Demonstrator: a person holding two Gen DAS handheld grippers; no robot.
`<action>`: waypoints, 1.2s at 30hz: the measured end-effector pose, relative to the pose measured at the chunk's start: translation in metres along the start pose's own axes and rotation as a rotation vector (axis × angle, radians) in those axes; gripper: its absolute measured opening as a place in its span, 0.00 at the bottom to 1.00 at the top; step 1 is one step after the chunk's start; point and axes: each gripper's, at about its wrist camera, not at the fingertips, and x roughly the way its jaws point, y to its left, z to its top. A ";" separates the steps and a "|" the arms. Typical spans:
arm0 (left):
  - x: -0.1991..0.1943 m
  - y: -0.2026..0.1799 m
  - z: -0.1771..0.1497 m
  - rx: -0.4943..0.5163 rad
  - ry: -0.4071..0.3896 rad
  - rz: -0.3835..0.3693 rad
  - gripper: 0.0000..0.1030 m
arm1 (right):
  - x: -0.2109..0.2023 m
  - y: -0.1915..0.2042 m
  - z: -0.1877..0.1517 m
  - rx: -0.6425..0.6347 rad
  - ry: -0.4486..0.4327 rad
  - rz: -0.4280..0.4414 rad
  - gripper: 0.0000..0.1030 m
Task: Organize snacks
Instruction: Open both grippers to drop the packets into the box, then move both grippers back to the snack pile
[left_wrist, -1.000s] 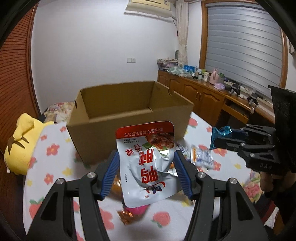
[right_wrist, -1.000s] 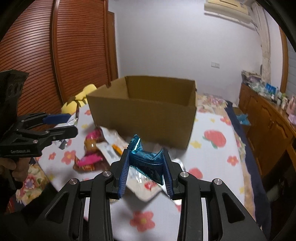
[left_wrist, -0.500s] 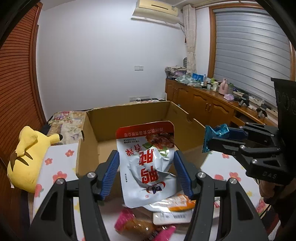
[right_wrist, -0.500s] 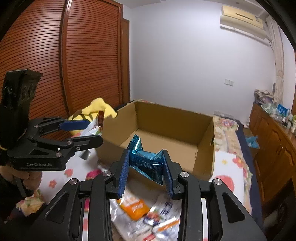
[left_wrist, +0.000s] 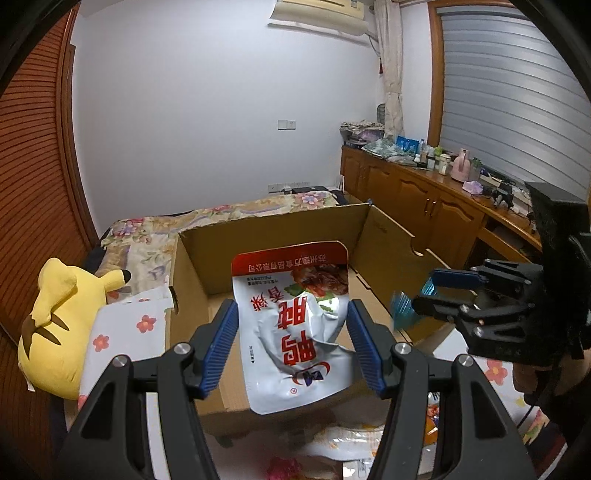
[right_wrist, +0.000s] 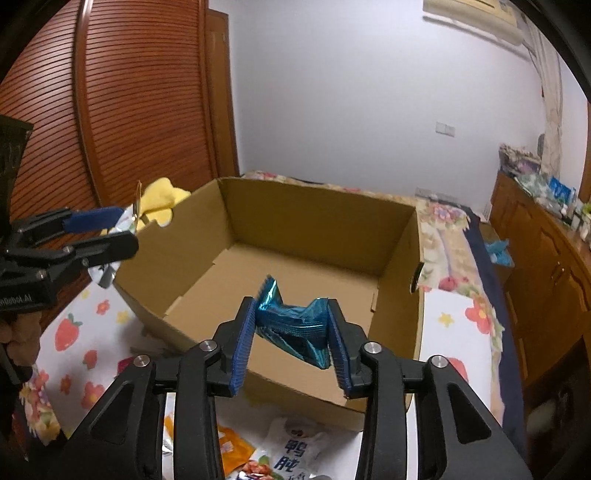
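Observation:
An open cardboard box (left_wrist: 273, 221) (right_wrist: 317, 192) stands on the flowered cloth, its brown floor bare. My left gripper (left_wrist: 291, 306) (right_wrist: 107, 229) is shut on a white pouch with a red top (left_wrist: 295, 325), held over the box's near wall. My right gripper (right_wrist: 291, 306) (left_wrist: 424, 295) hangs over the near wall too. A crumpled blue foil packet (right_wrist: 291, 325) (left_wrist: 400, 310) still spans pad to pad, while the jaws are opening.
A yellow plush toy (left_wrist: 62, 314) (right_wrist: 162, 192) lies left of the box. Several loose snack packets (right_wrist: 236, 450) lie on the cloth in front of the box. Wooden cabinets (left_wrist: 424, 199) line the right wall. A hand (left_wrist: 535, 376) holds the right gripper.
Both grippers have carried their packets forward from over the loose snacks to above the box's near wall. The box's floor has come into sight.

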 end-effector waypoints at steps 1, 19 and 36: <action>0.004 0.002 0.000 -0.006 0.007 0.005 0.59 | 0.000 -0.001 0.000 0.003 0.000 0.000 0.49; 0.016 -0.002 -0.006 -0.011 0.056 -0.002 0.65 | -0.053 -0.004 -0.023 0.042 -0.027 -0.043 0.57; -0.056 -0.016 -0.079 -0.017 0.042 -0.035 0.65 | -0.074 -0.011 -0.110 0.156 0.033 -0.108 0.67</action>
